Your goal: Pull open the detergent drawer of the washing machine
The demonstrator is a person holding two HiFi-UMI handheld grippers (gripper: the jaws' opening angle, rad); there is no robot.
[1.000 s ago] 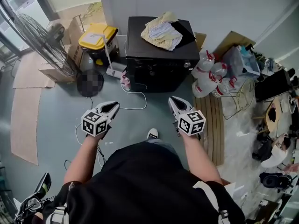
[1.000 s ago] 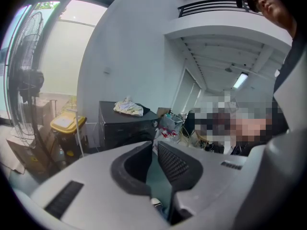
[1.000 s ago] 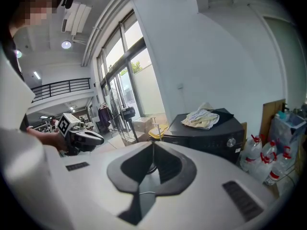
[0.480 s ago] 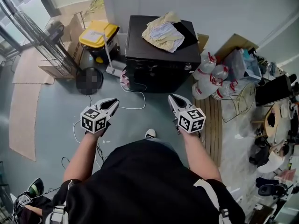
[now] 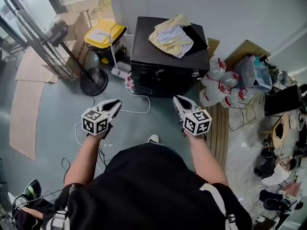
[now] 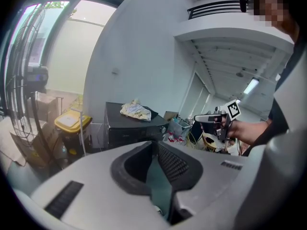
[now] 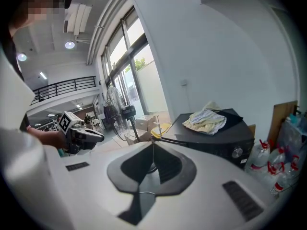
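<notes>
The black washing machine (image 5: 165, 66) stands against the white wall with a crumpled yellow cloth (image 5: 172, 32) on its lid. A round knob (image 5: 195, 73) shows on its front panel; I cannot make out the detergent drawer. My left gripper (image 5: 117, 102) and right gripper (image 5: 176, 99) hover side by side over the grey floor, a short way from the machine's front, touching nothing. Both are shut and hold nothing. The left gripper view has the machine (image 6: 134, 128) beyond the shut left gripper (image 6: 154, 143); the right gripper view has the machine (image 7: 216, 138) past the shut right gripper (image 7: 152, 143).
A pedestal fan (image 5: 93, 80) and a yellow-lidded bin (image 5: 105, 35) stand left of the machine. Several plastic water jugs (image 5: 216, 80) crowd its right side beside a wooden pallet (image 5: 220, 128). A white cable (image 5: 136, 104) lies on the floor between the grippers and the machine.
The person has moved a little over the floor, and both grippers have drifted along with them. The jaws of both stay shut.
</notes>
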